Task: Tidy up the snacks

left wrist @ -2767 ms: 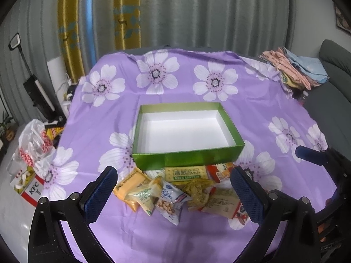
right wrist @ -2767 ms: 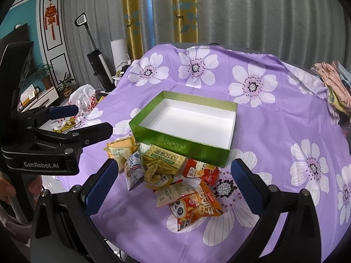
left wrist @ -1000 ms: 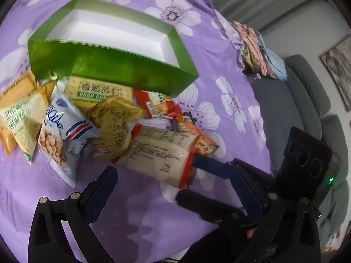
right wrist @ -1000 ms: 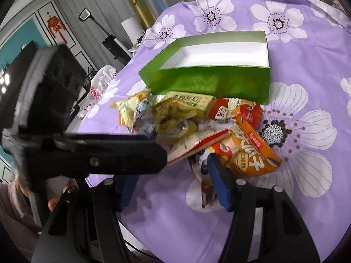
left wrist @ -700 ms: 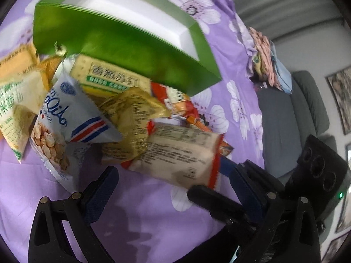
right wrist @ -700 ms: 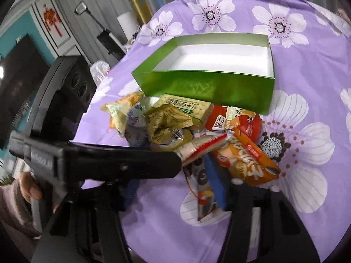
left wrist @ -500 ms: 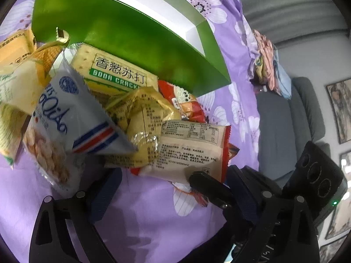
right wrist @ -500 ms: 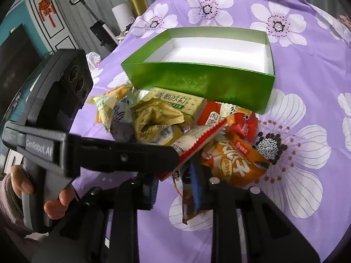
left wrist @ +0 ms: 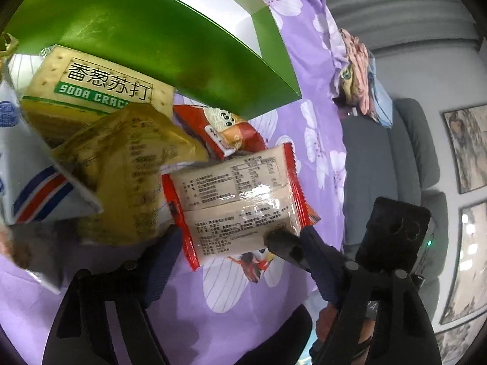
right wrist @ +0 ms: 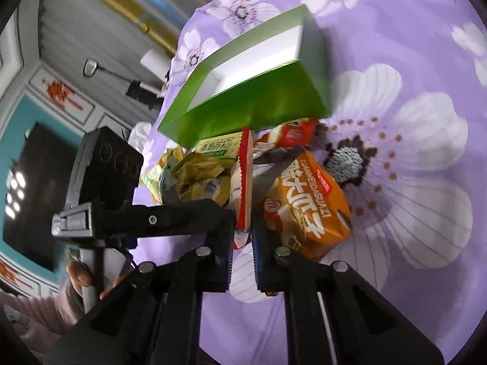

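A pile of snack packets lies on the purple flowered cloth in front of an empty green box point(left wrist: 158, 36) with a white inside point(right wrist: 261, 91). My right gripper point(right wrist: 242, 240) is shut on the edge of a beige packet with red ends point(right wrist: 243, 182), which also shows in the left wrist view point(left wrist: 237, 200), lifted on edge. My left gripper point(left wrist: 237, 240) is open, its fingers on either side of that same packet, close above the pile. Around it lie a soda cracker pack point(left wrist: 91, 94), a yellow packet point(left wrist: 127, 164), a red packet point(left wrist: 225, 133) and an orange packet point(right wrist: 307, 203).
A white and blue peanut bag point(left wrist: 33, 182) lies at the left of the pile. A grey sofa point(left wrist: 395, 167) with folded clothes point(left wrist: 359, 70) stands beyond the table's right edge. The cloth's near edge point(left wrist: 213, 319) drops off just below my left gripper.
Both grippers have dropped low onto the pile. My right gripper has closed on the beige and red packet and tilted it up. My left gripper has narrowed around it.
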### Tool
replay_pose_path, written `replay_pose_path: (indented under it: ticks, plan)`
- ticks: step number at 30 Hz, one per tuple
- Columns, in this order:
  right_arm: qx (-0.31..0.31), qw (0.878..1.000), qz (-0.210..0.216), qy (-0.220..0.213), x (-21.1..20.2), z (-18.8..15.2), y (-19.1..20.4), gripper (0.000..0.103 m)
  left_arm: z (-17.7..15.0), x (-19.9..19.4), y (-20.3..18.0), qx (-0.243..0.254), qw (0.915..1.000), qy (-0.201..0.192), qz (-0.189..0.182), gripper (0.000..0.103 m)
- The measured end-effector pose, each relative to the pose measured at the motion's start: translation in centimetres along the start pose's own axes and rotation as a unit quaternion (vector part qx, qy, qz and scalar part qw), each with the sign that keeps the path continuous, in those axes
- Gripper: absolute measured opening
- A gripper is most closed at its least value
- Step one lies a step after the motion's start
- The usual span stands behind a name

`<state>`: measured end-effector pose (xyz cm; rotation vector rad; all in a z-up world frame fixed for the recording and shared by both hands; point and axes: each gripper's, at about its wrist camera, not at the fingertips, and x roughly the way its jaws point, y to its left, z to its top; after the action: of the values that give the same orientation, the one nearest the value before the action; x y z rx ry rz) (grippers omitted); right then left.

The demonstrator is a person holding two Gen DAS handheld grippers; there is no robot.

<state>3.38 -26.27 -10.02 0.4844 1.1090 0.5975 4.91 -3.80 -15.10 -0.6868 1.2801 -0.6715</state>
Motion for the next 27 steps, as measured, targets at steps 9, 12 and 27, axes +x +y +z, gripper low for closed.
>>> replay_pose_path:
  ticks: [9,12,27]
  plan:
    - [0.062,0.997,0.042,-0.019,-0.7,0.2,-2.2,0.011,0.6,0.4,1.9,-0.059,0.9976,-0.001,-0.035,0.066]
    - [0.089,0.993,0.071,-0.02,-0.6,0.0,-3.2,0.011,0.8,0.6,1.3,-0.048,0.9986,-0.001,-0.024,0.066]
    - [0.037,0.999,0.02,-0.024,-0.6,0.0,-1.7,0.011,0.8,1.3,0.9,-0.031,0.9993,-0.005,0.021,0.041]
